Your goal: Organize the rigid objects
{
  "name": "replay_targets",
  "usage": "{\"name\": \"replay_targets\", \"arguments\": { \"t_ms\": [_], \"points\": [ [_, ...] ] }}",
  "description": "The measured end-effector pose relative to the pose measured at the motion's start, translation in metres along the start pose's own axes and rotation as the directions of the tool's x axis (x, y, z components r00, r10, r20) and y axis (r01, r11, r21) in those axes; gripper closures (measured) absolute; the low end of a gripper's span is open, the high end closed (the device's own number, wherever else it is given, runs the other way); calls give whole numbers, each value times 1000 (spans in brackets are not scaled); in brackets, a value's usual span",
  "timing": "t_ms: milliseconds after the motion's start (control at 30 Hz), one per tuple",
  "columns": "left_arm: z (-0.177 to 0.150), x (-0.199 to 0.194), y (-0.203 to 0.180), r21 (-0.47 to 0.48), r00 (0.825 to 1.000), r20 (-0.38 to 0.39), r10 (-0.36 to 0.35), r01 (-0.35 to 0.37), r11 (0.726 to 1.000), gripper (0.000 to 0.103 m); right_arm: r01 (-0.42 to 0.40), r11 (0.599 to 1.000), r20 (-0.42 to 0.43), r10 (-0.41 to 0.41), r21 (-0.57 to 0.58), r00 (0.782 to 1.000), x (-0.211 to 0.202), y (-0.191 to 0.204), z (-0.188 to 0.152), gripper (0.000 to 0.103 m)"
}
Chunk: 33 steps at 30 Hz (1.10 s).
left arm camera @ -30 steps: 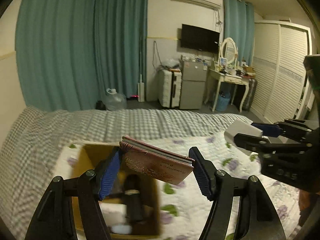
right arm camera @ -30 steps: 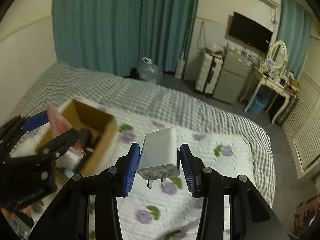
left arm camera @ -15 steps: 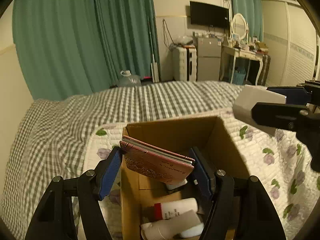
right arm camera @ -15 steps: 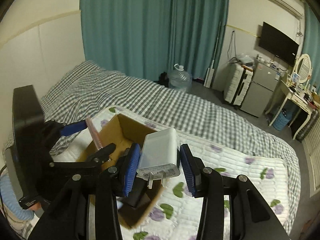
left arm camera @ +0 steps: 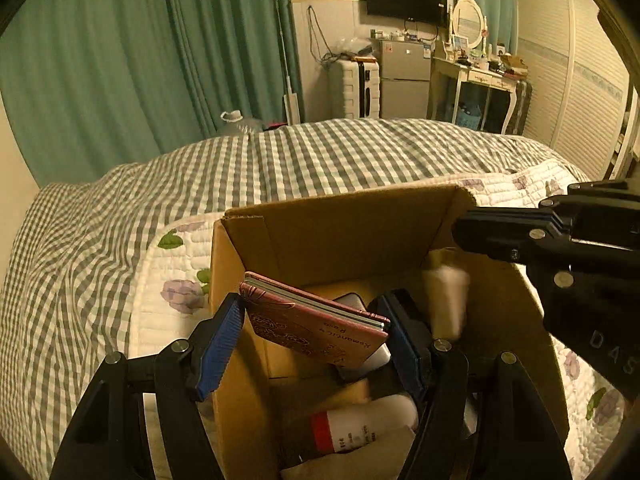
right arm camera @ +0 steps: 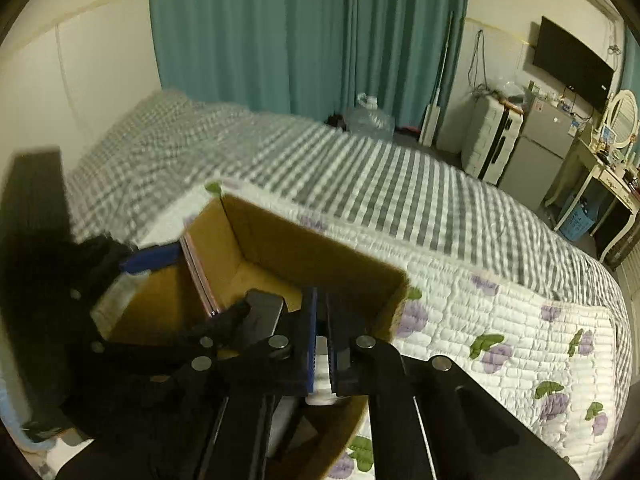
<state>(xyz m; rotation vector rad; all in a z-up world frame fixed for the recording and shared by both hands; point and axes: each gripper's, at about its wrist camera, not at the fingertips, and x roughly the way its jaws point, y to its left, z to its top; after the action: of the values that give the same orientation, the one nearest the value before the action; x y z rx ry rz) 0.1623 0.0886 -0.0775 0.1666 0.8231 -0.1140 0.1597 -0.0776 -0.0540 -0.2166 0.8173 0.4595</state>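
An open cardboard box [left arm camera: 340, 232] sits on the bed; it also shows in the right wrist view [right arm camera: 320, 252]. My left gripper [left arm camera: 314, 332] is shut on a pink notebook [left arm camera: 316, 324] and holds it tilted inside the box opening. My right gripper [right arm camera: 322, 344] is over the box's right side with its jaws almost together and nothing between them; it appears in the left wrist view [left arm camera: 520, 232]. A blurred white charger [left arm camera: 446, 296] is in the air inside the box below the right gripper. A white tube with a red band [left arm camera: 360, 424] lies in the box.
The box stands on a white quilt with purple flowers [right arm camera: 500, 320] over a grey checked bedspread [left arm camera: 120, 220]. Teal curtains [left arm camera: 140, 60], a suitcase, small fridge [left arm camera: 404, 80] and dressing table stand beyond the bed. A wardrobe is at the right.
My right gripper moved over the box, let go of the white charger and closed; the charger is dropping into the box. My left gripper lowered the notebook further into the box.
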Motion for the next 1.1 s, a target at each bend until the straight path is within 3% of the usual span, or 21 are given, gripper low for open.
{"name": "replay_targets", "arguments": {
  "t_ms": [333,533,767,1100],
  "points": [
    [13,-27,3,-29,997,80,3,-1,1000,31,30,1000,30,-30,7,999,-28,-11,-4,99],
    [17,-71,2,-49,985,173,10,-1,999,30,58,998,64,-60,27,996,-62,-18,-12,99],
    [29,-149,-4,-49,949,314,10,6,999,30,71,996,138,-78,58,987,-118,-16,-9,99],
    [20,-250,-15,-55,888,457,49,-27,998,29,96,992,313,-117,81,942,-228,10,-19,99]
  ]
}}
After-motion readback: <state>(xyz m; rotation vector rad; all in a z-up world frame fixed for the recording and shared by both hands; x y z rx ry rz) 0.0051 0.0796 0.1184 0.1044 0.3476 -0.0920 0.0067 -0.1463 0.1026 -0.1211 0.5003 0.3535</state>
